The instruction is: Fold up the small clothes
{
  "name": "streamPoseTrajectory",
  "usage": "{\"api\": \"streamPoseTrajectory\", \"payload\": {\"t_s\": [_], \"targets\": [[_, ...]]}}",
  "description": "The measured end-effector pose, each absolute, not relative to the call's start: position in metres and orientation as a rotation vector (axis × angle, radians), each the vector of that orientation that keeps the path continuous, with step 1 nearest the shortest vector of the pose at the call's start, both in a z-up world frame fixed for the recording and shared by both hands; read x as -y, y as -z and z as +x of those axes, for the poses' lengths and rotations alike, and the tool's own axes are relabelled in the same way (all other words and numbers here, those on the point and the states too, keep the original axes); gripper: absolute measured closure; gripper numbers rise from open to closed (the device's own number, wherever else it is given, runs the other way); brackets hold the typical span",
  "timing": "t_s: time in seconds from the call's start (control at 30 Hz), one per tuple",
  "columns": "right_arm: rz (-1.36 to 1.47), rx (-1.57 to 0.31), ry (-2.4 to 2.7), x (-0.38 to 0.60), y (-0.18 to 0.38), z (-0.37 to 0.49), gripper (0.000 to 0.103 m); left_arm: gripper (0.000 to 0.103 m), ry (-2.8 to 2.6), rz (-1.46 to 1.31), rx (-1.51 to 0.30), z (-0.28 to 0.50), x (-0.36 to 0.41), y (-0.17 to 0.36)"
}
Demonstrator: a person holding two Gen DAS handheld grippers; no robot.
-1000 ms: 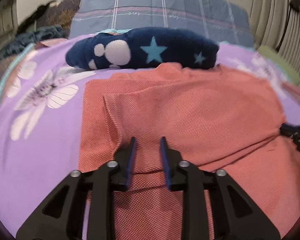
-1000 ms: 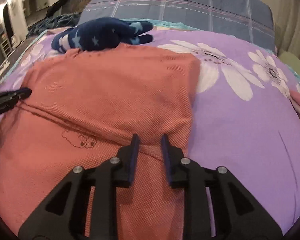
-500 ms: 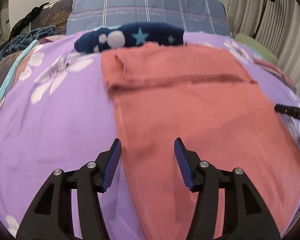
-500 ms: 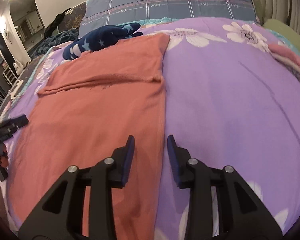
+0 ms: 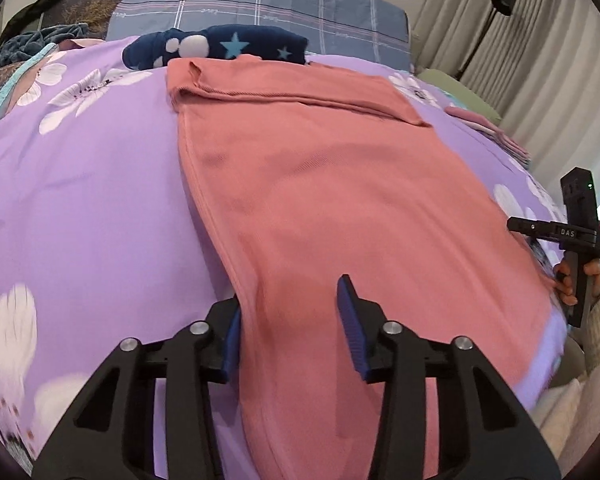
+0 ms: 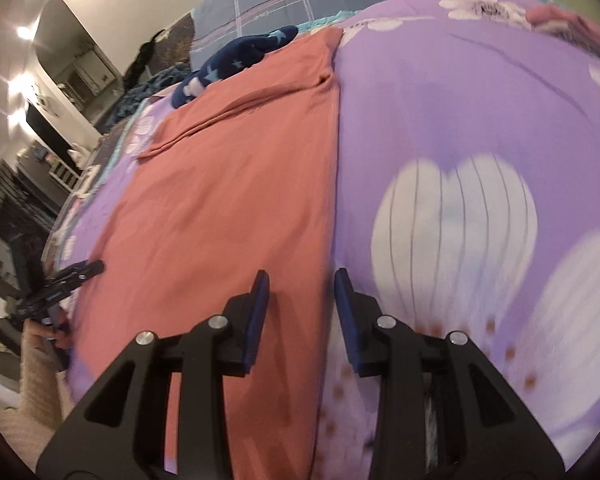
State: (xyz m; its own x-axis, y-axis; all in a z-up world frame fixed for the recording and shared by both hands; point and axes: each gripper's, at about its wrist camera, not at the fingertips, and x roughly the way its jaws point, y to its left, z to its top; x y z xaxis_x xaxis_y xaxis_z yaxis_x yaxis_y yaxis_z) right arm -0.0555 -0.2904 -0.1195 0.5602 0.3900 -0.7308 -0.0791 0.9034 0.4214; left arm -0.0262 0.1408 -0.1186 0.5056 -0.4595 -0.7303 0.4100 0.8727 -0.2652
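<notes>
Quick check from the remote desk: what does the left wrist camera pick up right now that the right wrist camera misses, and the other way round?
Only the left wrist view shows the curtains, the lamp stand and the right gripper seen from outside, off the garment's right edge.

Only the right wrist view shows the lit room with shelves and the left gripper seen from outside, at the garment's left edge.

Both show the salmon garment spread flat with its far end folded over, the navy star-print item behind it, the purple floral bedspread and the plaid pillow. Both grippers stand open.

garment (image 5: 340,184): salmon-red | bedspread (image 5: 80,200): purple, white flowers | bundle (image 5: 220,46): navy, stars
</notes>
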Motion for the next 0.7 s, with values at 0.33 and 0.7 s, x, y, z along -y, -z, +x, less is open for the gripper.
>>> {"api": "streamPoseTrajectory", "payload": {"t_s": [0.33, 0.7], "targets": [[0.484, -0.985, -0.391, 0.299, 0.122, -0.120, 0.064, 0.062, 0.569, -0.118, -0.897, -0.084, -0.147, 0.121], [0.530, -0.948, -0.450, 0.284, 0.112, -0.082, 0.099, 0.098, 0.562, -0.155, -0.851, -0.069, -0.138, 0.098]]}}
